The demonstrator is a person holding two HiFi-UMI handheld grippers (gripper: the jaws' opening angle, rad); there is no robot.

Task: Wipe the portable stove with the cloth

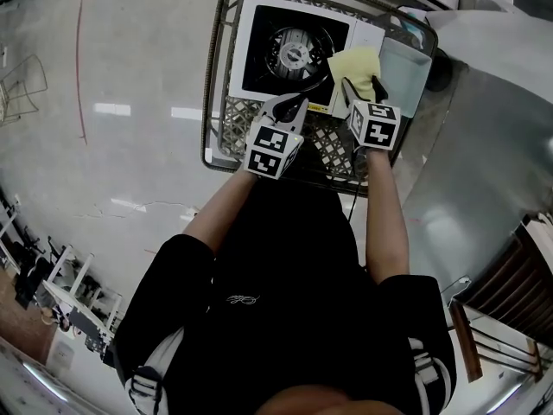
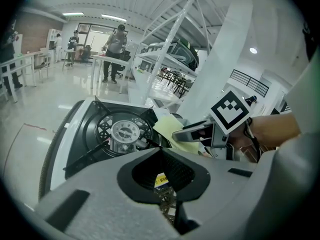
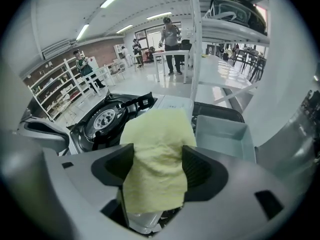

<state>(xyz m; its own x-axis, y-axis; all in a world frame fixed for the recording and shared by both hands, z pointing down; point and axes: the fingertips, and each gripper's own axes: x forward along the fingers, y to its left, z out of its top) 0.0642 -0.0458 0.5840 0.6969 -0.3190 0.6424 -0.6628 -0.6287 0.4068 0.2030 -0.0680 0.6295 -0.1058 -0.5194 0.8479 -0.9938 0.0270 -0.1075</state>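
**Bright hall, wire basket: cloth lies loose between wide jaws**

A polished grey floor [image 1: 130,171] and white shelving surround the wire basket [image 1: 211,102] in which the portable stove [image 1: 259,59] is set. The right gripper [image 3: 157,166] is held with its jaws spread wide. The yellow cloth [image 3: 159,134] lies between them, apparently unclamped, draped on the stove's right end beside a grey tray [image 1: 406,72]. Its long axis runs straight ahead, along the jaws. The burner [image 1: 294,52] lies ahead and to the left of this gripper, so a leftward sweep is judged to be needed once the cloth is pinched. The left gripper [image 1: 289,106] is closed on nothing over the stove's front edge, farther from the cloth.
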